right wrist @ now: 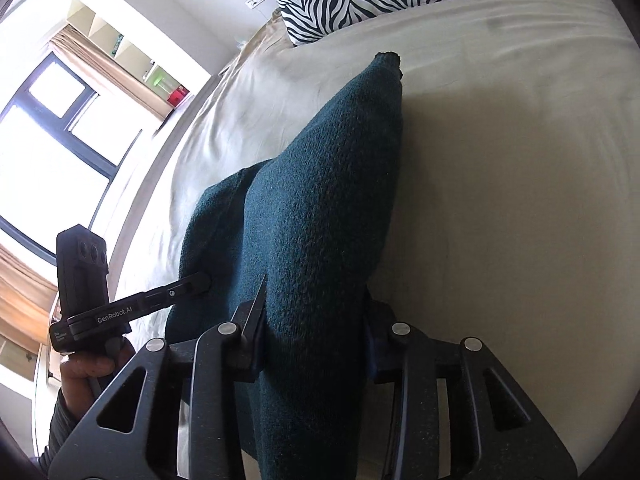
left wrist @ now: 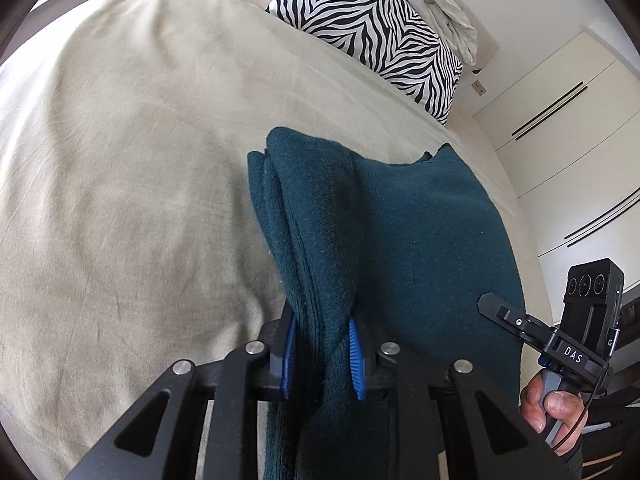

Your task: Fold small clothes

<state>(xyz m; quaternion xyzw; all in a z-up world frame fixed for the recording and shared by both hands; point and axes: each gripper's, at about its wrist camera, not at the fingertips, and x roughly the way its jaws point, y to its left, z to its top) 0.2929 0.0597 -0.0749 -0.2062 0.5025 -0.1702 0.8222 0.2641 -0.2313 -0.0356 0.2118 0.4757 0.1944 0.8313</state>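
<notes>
A dark teal knitted garment [left wrist: 384,220] lies partly folded on the beige bedsheet [left wrist: 132,168], its near edge lifted. My left gripper [left wrist: 322,360] is shut on a thick bunched fold of it, blue pads [left wrist: 354,356] pressing either side. In the right wrist view the same teal garment [right wrist: 320,208] runs up between the black fingers of my right gripper [right wrist: 312,340], which is shut on its other near edge. Each gripper shows in the other's view: the right gripper [left wrist: 516,320] at the garment's right side, the left gripper [right wrist: 188,286] at its left side, both held by a hand.
A zebra-striped pillow [left wrist: 372,28] rests at the head of the bed, with a pale crumpled pillow [left wrist: 444,4] behind it. White wardrobe doors [left wrist: 568,120] stand to the right of the bed. A window [right wrist: 48,140] with curtains lies past the bed's left side.
</notes>
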